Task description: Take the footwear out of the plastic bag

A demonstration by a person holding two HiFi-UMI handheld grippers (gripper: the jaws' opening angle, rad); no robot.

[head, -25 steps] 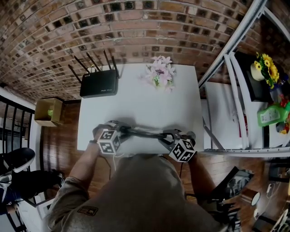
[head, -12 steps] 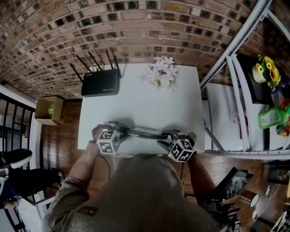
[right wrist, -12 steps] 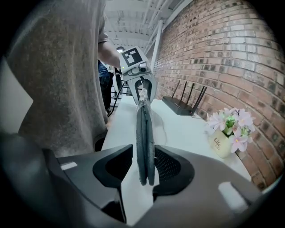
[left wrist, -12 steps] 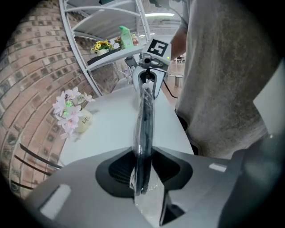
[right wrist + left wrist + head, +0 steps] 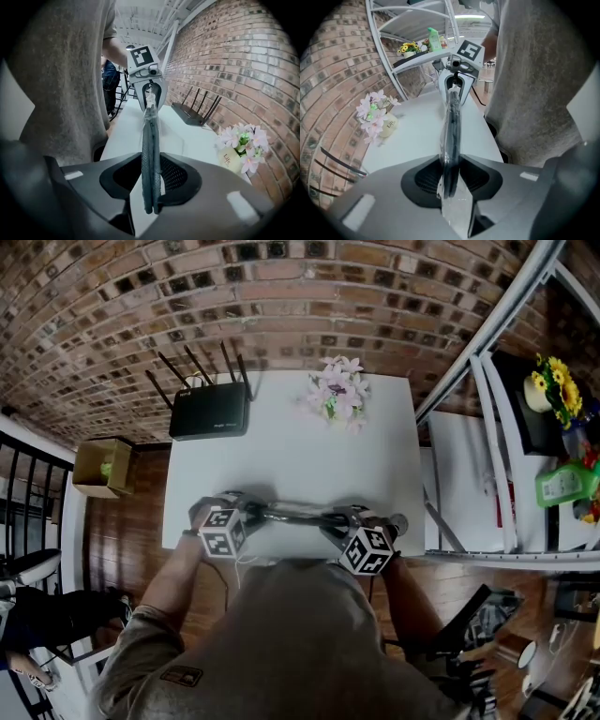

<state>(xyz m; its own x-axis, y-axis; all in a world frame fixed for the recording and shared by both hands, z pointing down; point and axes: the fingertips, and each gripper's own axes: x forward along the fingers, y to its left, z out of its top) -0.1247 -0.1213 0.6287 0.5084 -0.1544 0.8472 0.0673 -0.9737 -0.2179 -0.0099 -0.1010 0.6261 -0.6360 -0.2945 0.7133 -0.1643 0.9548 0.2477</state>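
1. A white table (image 5: pixel 291 456) fills the middle of the head view, with a brick wall (image 5: pixel 281 296) above it in the frame.
2. Metal shelving (image 5: pixel 487 427) runs down the right side of the frame.
3. A black router (image 5: pixel 208 412) with raised antennas stands at the table's upper left corner.
4. The clear plastic bag (image 5: pixel 295 516), with dark footwear (image 5: pixel 151 140) inside, is stretched edge-on between both grippers, near the table's lower edge.
5. The left gripper (image 5: pixel 451 176) has just been closing its jaws, which are clenched on one end of the bag.
6. The right gripper (image 5: pixel 151 183) has also just been closing, and it grasps the other end, with the bagged footwear between its jaws.
7. Pink flowers (image 5: pixel 336 395) in a small pot stand at the table's upper middle.
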